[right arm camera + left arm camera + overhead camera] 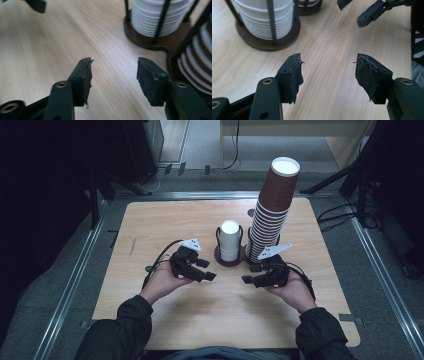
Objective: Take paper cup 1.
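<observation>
Hovering low over the near middle of the counter (150, 225), both the left tongs (209, 270) and right tongs (249, 274) are held spread and empty, while the light, crushable white cups (230, 240), standing just beyond, are judged best pinched gently at the rim.

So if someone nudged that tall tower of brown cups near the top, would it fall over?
Probably it would sway or tip: the brown cup stack rises far above its holder and already leans to one side. The thin rods grip only its bottom part. Paper cups look light, so even a small push from a claw might shift the upper ones.
</observation>
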{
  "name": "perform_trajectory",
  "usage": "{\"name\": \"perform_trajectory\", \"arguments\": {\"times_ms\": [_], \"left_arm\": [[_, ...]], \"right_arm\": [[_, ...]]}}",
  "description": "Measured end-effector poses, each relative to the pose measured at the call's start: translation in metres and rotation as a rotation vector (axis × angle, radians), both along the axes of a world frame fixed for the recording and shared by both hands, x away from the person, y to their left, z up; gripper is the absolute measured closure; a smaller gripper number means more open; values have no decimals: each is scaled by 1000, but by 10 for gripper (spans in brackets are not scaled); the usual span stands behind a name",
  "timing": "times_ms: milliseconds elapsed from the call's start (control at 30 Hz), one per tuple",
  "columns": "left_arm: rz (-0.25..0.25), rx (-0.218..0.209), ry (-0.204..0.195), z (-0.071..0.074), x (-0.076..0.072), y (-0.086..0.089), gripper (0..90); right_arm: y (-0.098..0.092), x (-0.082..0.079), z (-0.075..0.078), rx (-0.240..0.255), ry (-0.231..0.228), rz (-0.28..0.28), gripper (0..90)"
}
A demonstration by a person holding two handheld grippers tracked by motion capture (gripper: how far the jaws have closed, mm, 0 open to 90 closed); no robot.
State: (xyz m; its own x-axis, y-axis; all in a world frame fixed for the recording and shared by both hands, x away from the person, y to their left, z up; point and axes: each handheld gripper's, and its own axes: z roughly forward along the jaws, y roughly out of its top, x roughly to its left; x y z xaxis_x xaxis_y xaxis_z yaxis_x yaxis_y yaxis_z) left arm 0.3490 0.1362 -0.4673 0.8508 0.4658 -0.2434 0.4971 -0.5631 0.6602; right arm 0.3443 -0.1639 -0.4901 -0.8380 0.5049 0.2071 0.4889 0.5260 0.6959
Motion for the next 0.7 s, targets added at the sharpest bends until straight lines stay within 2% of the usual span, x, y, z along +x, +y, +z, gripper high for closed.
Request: {"name": "perform_trajectory", "arguments": {"times_ms": [100,233,267,333,433,467,533,567,667,700], "left_arm": [[11,-3,-7,0,4,3,372],[30,-18,-23,4,9,6,347],[31,-22,-27,5,10,8,345],[50,-45,-14,5,12,10,345],[55,-28,-14,8,16,11,348],[53,-15,-32,10,17,10,347],[51,-16,-45,13,19,9,348],[54,-25,-57,20,25,8,347],[57,-38,-66,24,30,8,344],[57,-50,-57,27,34,7,329]], "right_arm": [[3,0,0,-4,7,4,484],[7,1,-1,-10,54,-20,508],[8,2,-2,-13,53,-22,511],[9,2,-2,-22,29,-22,518],[9,1,-1,-19,2,-38,540],[10,1,-1,-12,-6,-42,545],[10,1,0,-6,-14,-47,552],[12,1,1,8,-28,-58,566],[15,2,2,20,-39,-67,575],[18,2,2,24,-48,-74,588]]}}
